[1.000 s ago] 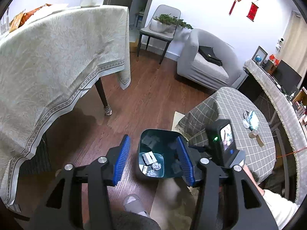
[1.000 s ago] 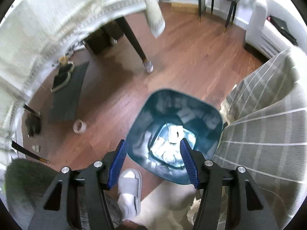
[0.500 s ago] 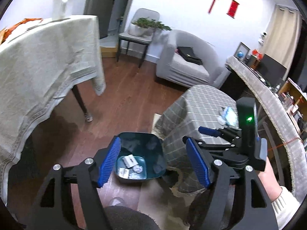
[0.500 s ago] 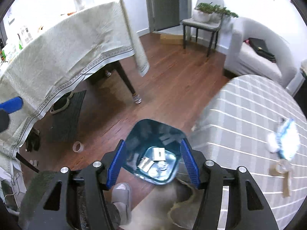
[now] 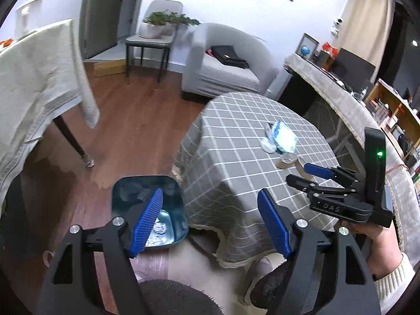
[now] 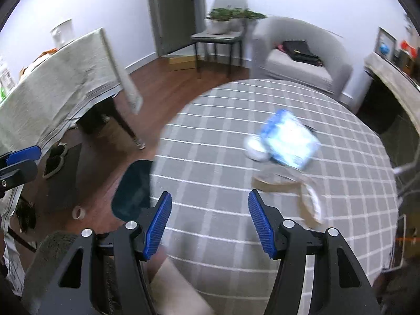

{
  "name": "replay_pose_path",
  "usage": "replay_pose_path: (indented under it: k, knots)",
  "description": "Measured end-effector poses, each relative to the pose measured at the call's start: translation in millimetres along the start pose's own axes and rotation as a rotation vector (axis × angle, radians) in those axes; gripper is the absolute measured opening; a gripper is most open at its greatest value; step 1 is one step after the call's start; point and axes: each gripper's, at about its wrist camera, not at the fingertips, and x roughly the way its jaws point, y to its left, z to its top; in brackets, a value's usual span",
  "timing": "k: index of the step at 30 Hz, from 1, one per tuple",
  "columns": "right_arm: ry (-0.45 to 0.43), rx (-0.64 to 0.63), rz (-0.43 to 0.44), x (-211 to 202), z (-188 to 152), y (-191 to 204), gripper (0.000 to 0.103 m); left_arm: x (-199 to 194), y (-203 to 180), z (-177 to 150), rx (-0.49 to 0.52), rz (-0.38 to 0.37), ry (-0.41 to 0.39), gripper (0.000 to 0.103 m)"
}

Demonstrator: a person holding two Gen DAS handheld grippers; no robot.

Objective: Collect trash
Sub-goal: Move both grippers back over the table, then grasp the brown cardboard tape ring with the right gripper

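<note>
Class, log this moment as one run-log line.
left gripper: opening, empty | right gripper: open, empty | bin: holds trash | checked table: blue packet remains

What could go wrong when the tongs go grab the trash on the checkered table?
1. The blue packet, white wad and cardboard roll lie bunched together, so a grab may knock one off the table.
2. The bin sits low beside the table, so a carried piece might miss it.

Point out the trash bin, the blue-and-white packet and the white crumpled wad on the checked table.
trash bin (image 5: 147, 183), left wrist view, on its dark far inner wall.
blue-and-white packet (image 6: 290, 140), right wrist view, on its pale middle.
white crumpled wad (image 6: 254, 148), right wrist view, on its top.
</note>
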Motion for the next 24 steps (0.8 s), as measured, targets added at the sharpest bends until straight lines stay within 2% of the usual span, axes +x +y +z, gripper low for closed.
replay_pose_path:
  k: [8,13,20,22,24]
  knots:
    - [-0.003,0.066,-0.054,-10.8,-22.0,-59.3,0.062,40.3,-50.1,0.1,0.074,-0.058,0.04,0.078]
    - [0.02,0.058,-0.073,-1.7,-28.7,-80.4,0.062,67.9,-72.7,0.2,0.08,-0.074,0.071,0.078]
    - [0.03,0.057,-0.076,17.7,-27.8,-96.9,0.061,100.8,-96.4,2.1,0.149,-0.078,0.105,0.078]
    - [0.04,0.059,-0.053,26.4,-26.3,-101.3,0.054,110.8,-100.6,3.8,0.164,-0.073,0.11,0.078]
    - [0.043,0.049,-0.041,33.2,-25.2,-101.4,0.051,120.7,-105.5,4.5,0.195,-0.087,0.114,0.078]
